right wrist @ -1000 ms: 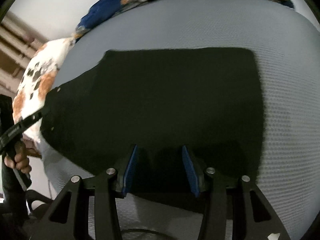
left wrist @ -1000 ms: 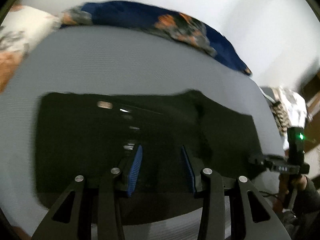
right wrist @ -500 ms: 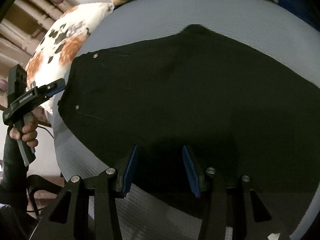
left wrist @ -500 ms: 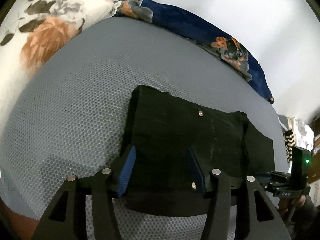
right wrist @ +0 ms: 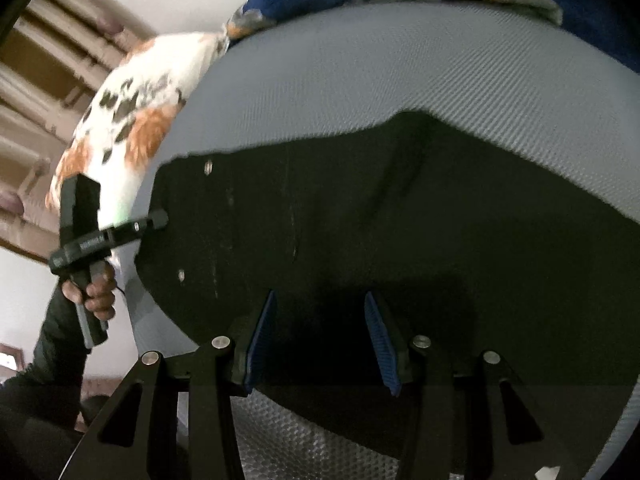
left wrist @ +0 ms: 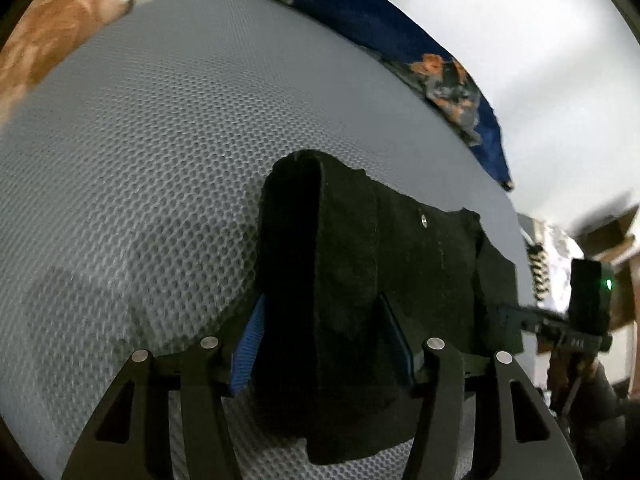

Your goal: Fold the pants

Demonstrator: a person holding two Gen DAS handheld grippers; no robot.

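- The black pants (left wrist: 380, 280) are lying on the grey mesh-covered bed (left wrist: 140, 160), already doubled into a thick block, with a metal rivet (left wrist: 423, 221) showing on the upper layer. The flat bed is giving the folded layers a firm place to settle.
- The left hand-held gripper (left wrist: 324, 344) is hovering over the narrow end of the pants, pointing steeply down. Its blue pads (left wrist: 250, 344) are standing spread on either side of the cloth's edge. The fabric is sitting between them, but I cannot see the pads pressing on it, so it looks like a grip being lined up or just let go.
- The right hand-held gripper (right wrist: 318, 340) is poised over the near edge of the pants (right wrist: 360, 220), jaws spread with dark cloth between and below the pads (right wrist: 262, 340). Whether they are touching the cloth is too dark to tell.
- In the right wrist view the left hand-held gripper (right wrist: 158, 220) is reaching the waist corner, with the person's hand (right wrist: 94, 292) gripping its handle.
- The two grippers are working well apart, probably so the next fold is lifted evenly rather than dragging one side.
- A floral pillow (right wrist: 132, 120) and a blue blanket (left wrist: 380, 36) are lying at the bed's far side, clear of the folding area.
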